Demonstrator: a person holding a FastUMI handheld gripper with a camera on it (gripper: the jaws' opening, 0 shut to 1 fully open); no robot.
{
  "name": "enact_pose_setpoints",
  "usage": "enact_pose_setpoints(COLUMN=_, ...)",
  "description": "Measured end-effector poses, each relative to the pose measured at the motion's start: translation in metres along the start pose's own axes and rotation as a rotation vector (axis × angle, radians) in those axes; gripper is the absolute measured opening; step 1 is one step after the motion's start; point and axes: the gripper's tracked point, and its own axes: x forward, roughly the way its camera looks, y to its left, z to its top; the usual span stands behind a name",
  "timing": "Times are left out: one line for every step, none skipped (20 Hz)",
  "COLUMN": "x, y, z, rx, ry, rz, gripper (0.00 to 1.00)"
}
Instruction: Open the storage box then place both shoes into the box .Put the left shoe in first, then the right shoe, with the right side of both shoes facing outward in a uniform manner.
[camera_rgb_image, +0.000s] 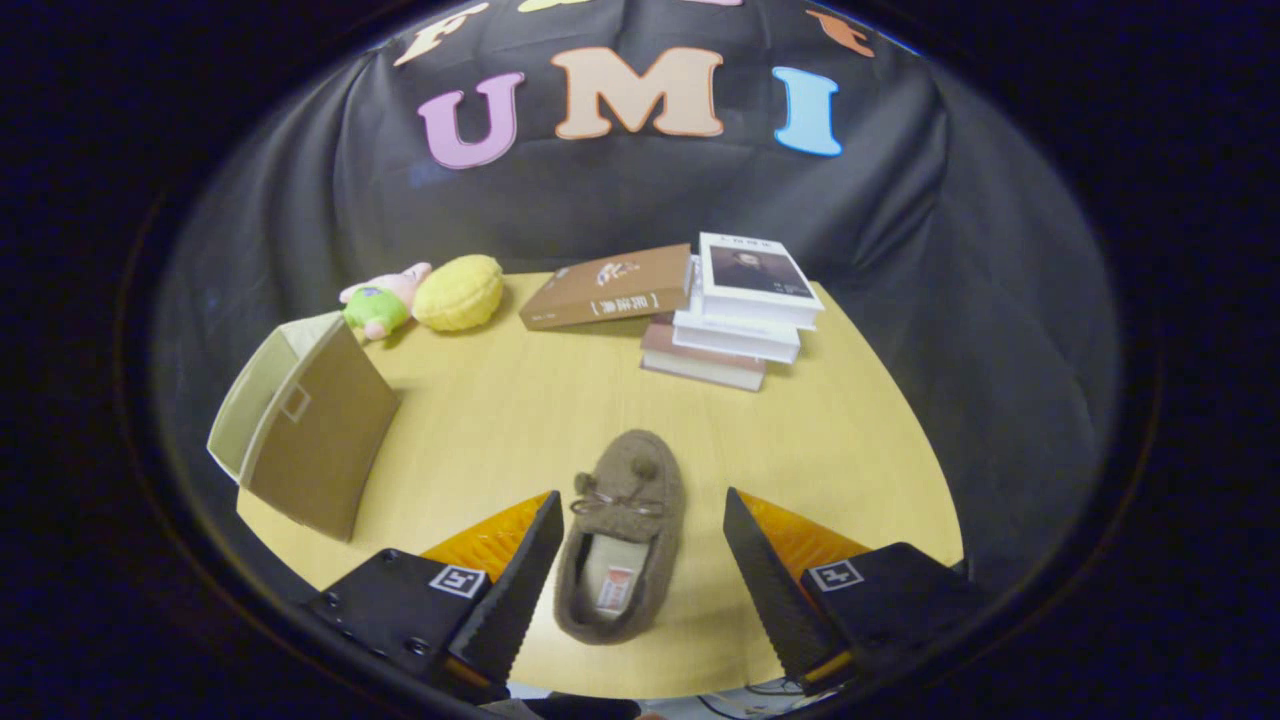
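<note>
The claw (640, 560) stands spread around the shoe (622, 535), touching neither side. Bare desk (520, 410) runs ahead to the books (735, 310); the box (305, 430) stands leftward.

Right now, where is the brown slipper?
In the gripper view, the brown slipper lies on the wooden table between the open gripper fingers, untouched, toe toward the stacked books.

Storage box (305, 430) interior hidden

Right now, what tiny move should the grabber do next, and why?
Probably close the fingers on the brown shoe. The gripper is open, and the shoe lies on the table between its fingers, touching neither. The storage box, off to the left, already has its flap open.
</note>
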Motion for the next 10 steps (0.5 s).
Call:
enact_pose_setpoints(x=0.007, y=-0.005, z=-0.009, rx=-0.001, ry=0.02, rz=0.001, gripper=1.0)
enact_pose_setpoints(x=0.014, y=-0.009, z=-0.017, rx=-0.003, ry=0.041, rz=-0.002, gripper=1.0)
enact_pose_setpoints(x=0.021, y=-0.012, z=-0.024, rx=-0.005, ry=0.058, rz=-0.002, gripper=1.0)
enact_pose_setpoints(x=0.027, y=-0.014, z=-0.032, rx=-0.005, ry=0.083, rz=0.001, gripper=1.0)
enact_pose_setpoints(x=0.033, y=-0.014, z=-0.04, rx=-0.004, ry=0.108, rz=0.006, gripper=1.0)
enact_pose_setpoints(x=0.039, y=-0.015, z=-0.048, rx=-0.002, ry=0.129, rz=0.01, gripper=1.0)
enact_pose_setpoints(x=0.046, y=-0.015, z=-0.056, rx=-0.003, ry=0.153, rz=0.014, gripper=1.0)
enact_pose_setpoints(x=0.05, y=-0.016, z=-0.063, rx=-0.004, ry=0.176, rz=0.015, gripper=1.0)
enact_pose_setpoints(x=0.053, y=-0.014, z=-0.069, rx=-0.008, ry=0.196, rz=0.022, gripper=1.0)
enact_pose_setpoints(x=0.056, y=-0.013, z=-0.075, rx=-0.009, ry=0.218, rz=0.026, gripper=0.95)
